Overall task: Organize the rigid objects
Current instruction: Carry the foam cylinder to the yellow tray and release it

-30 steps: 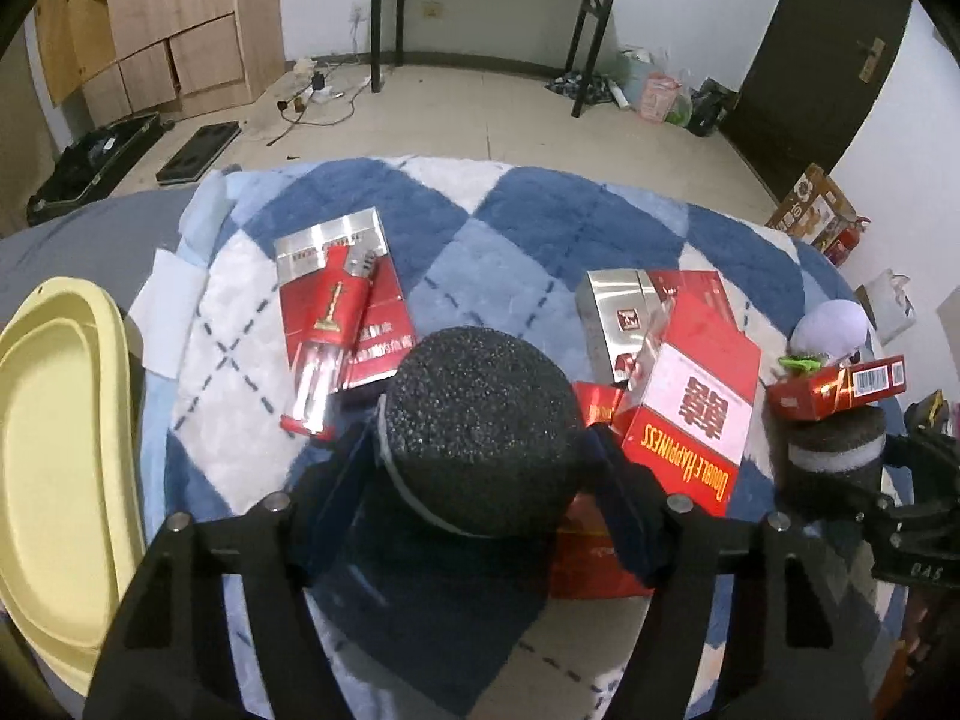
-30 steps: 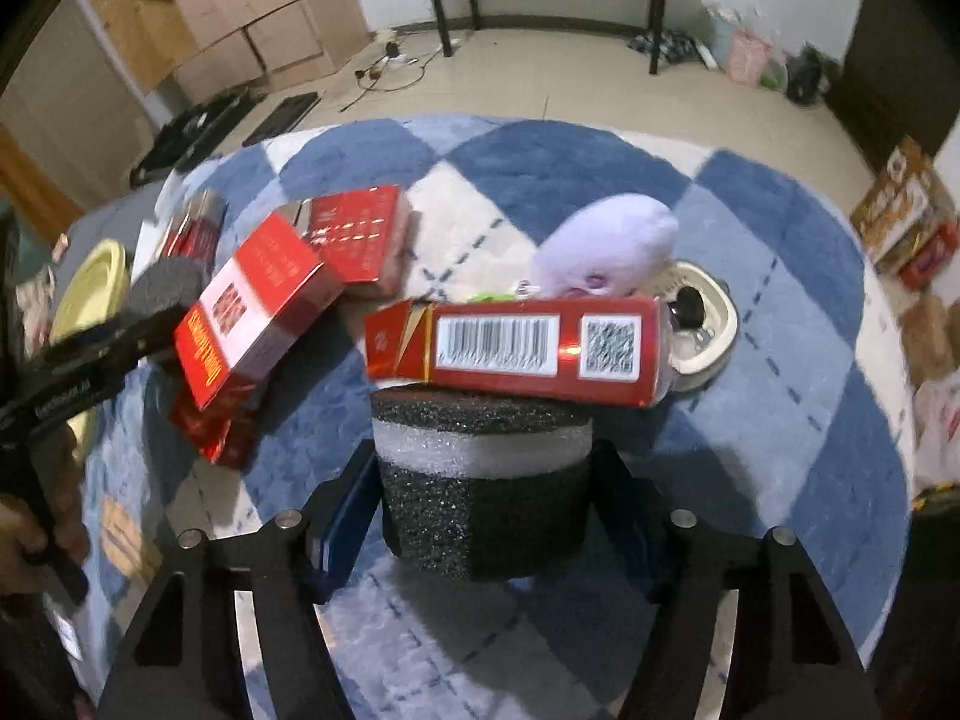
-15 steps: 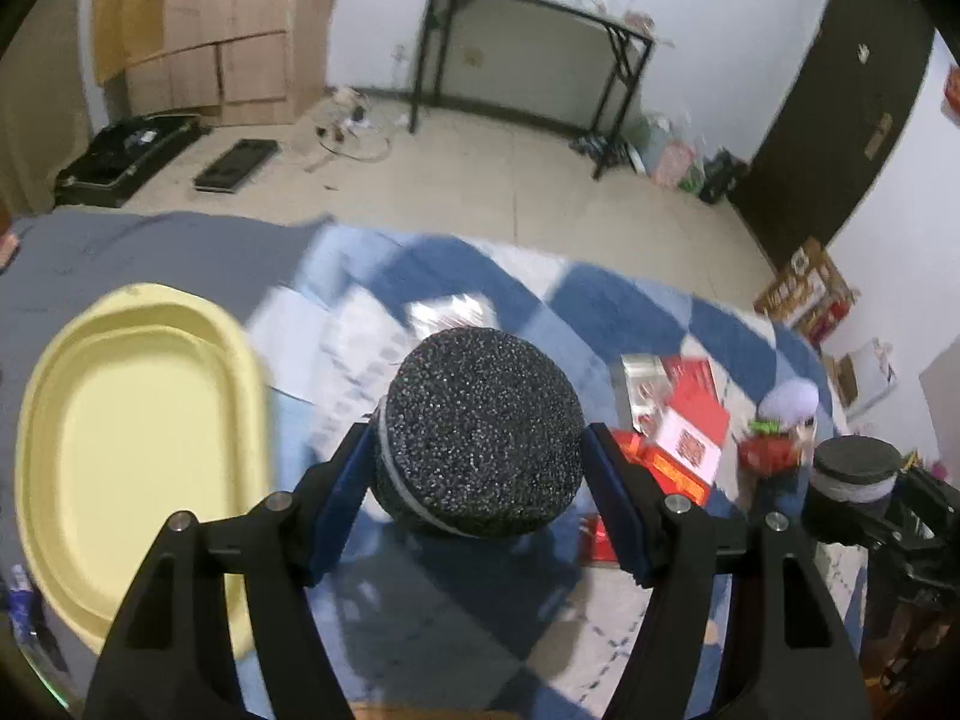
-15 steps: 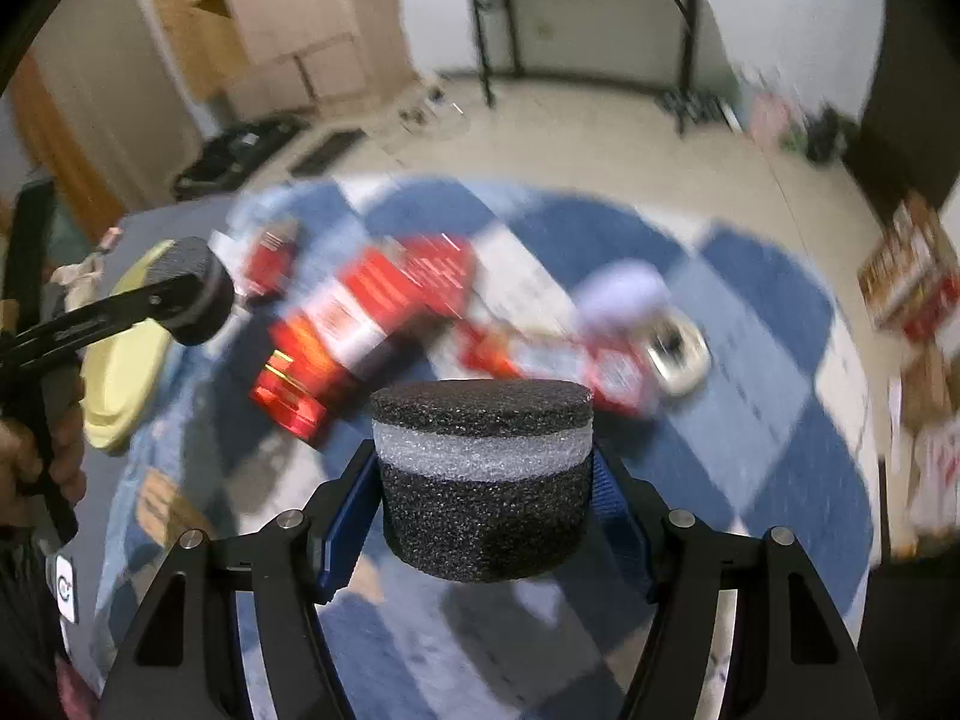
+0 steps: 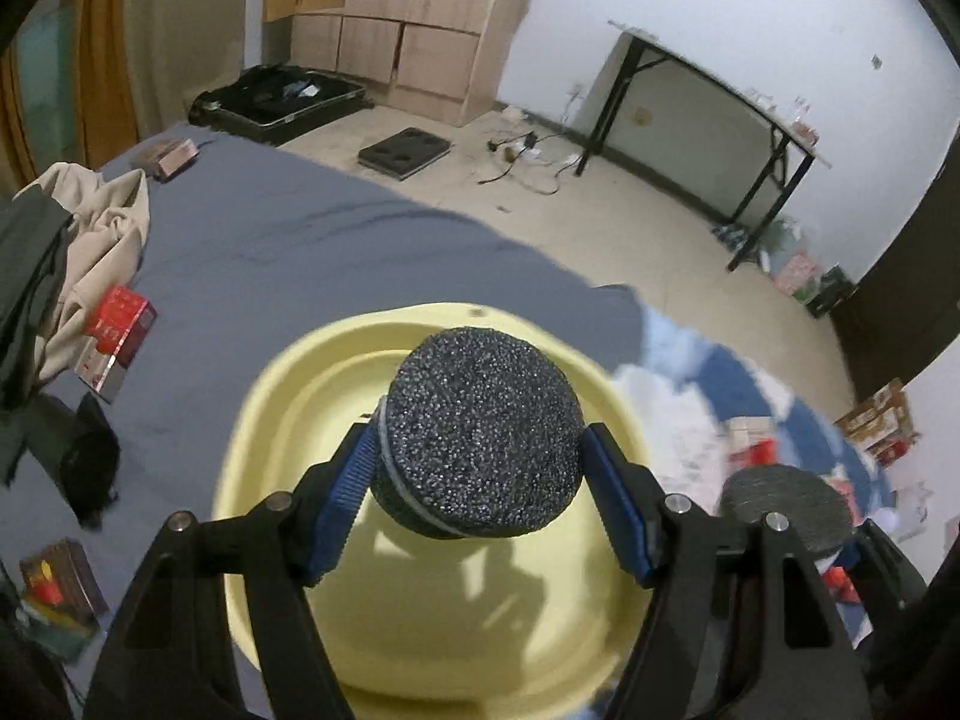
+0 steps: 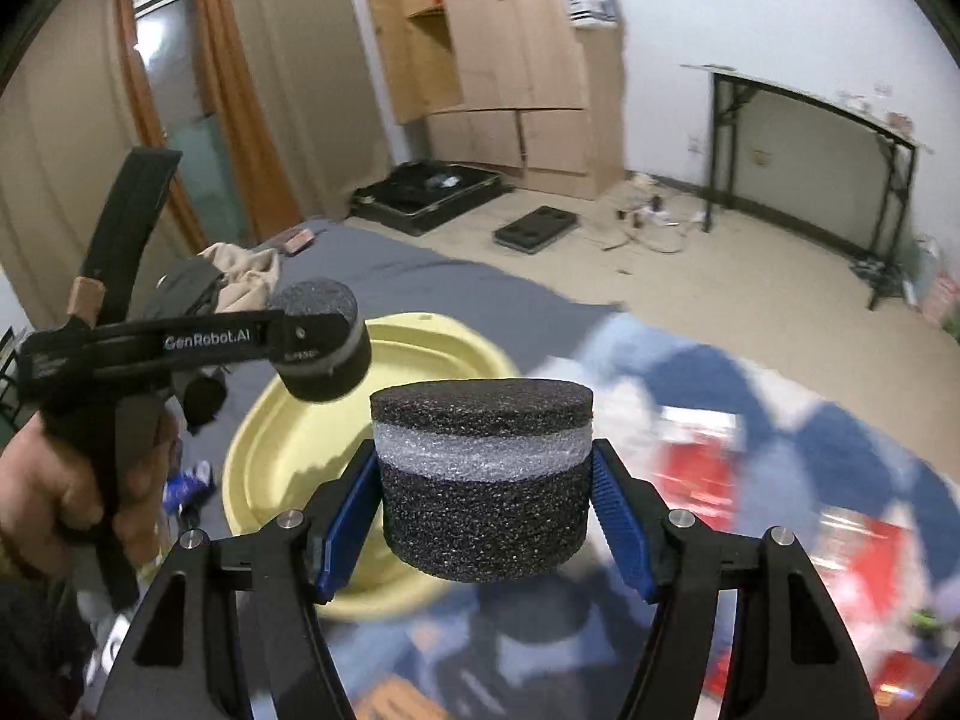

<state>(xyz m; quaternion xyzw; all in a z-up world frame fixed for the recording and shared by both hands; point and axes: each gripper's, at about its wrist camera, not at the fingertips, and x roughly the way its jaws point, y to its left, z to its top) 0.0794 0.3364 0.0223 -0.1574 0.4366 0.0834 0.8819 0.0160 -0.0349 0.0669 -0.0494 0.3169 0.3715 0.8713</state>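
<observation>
**Both grippers carry foam pucks at the yellow tray**

The left gripper [image 5: 483,483] is clenched on a black foam puck [image 5: 480,438] above the yellow tray [image 5: 270,420]. The right gripper [image 6: 486,516] clamps a second foam puck [image 6: 483,480], the tray at its 10 o'clock. Blurred red boxes [image 6: 696,462] lie at 3 o'clock.

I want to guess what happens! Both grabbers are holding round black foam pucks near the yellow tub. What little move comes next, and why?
Probably lower the left gripper a little and open it, because its round black foam puck is clamped directly over the oval yellow plastic tub. The right gripper holds its own black-and-white foam puck just beside that tub, so it would likely follow.
</observation>
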